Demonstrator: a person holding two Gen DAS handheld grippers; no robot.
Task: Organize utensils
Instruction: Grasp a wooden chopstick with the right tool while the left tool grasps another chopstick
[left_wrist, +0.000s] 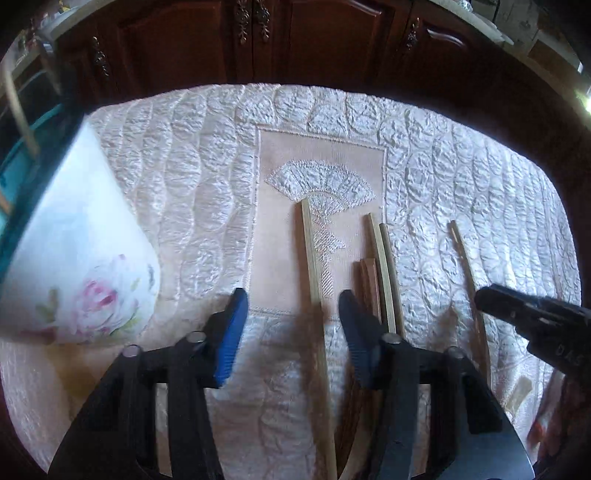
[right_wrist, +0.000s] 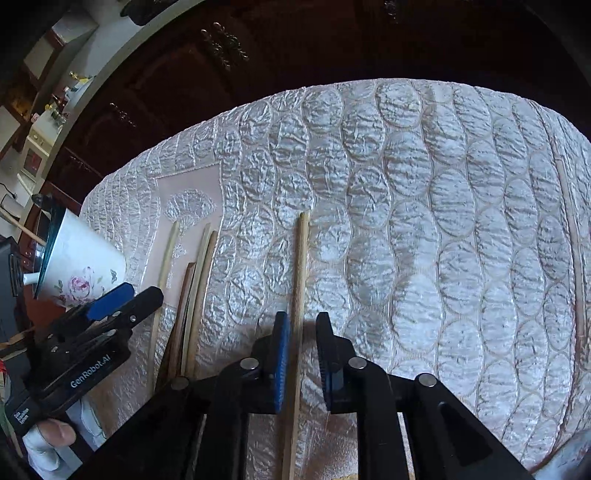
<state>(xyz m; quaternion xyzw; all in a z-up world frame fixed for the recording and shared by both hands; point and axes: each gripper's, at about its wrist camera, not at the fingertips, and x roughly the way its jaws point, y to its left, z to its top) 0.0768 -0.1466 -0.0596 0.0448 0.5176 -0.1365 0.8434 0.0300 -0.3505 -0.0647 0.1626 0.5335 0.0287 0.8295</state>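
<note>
Right tool (right_wrist: 301, 350) is straddling a lone chopstick (right_wrist: 300, 280) on the tabletop (right_wrist: 424, 221), its long axis running forward between the parted fingers (nothing gripped); left tool (left_wrist: 291, 325) is gaping empty.

Bright daylight glares off the shiny tablecloth (left_wrist: 443, 166); fisheye edges bend and darken, near corners perhaps motion-blurred

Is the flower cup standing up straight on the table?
No, the flower cup is tipped far over to one side in the left wrist view, so its dark rim faces sideways instead of up.
</note>
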